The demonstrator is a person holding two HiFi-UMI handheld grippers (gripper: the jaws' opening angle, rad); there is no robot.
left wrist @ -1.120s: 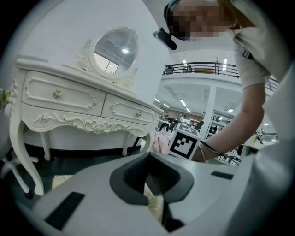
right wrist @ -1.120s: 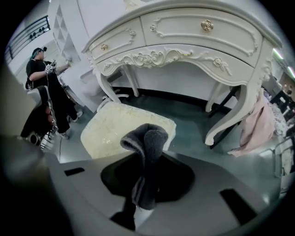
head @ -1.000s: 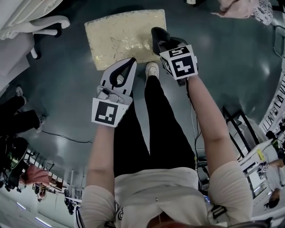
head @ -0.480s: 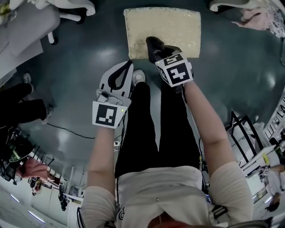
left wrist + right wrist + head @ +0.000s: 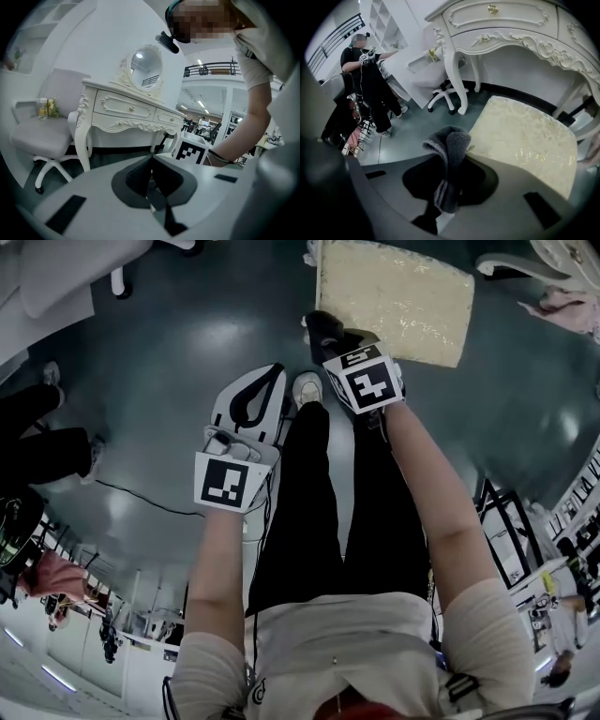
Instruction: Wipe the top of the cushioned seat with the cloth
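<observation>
Two grippers, one cloth (image 5: 449, 154), one seat (image 5: 398, 301).
My left gripper (image 5: 274, 371) hangs over the floor (image 5: 187, 352), its jaws pressed together with nothing between them. My right gripper (image 5: 323, 329) is clamped on the single dark cloth, which stands folded between its jaws. The cream seat lies just right of the cloth; the cloth sits by its near left corner, not on the top.

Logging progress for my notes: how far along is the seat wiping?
Done: the cloth is clamped in the right gripper. In hand: it hangs by the near corner of the cushioned seat, not visibly touching the top. Left: wiping the top. The left gripper is shut, empty.
</observation>
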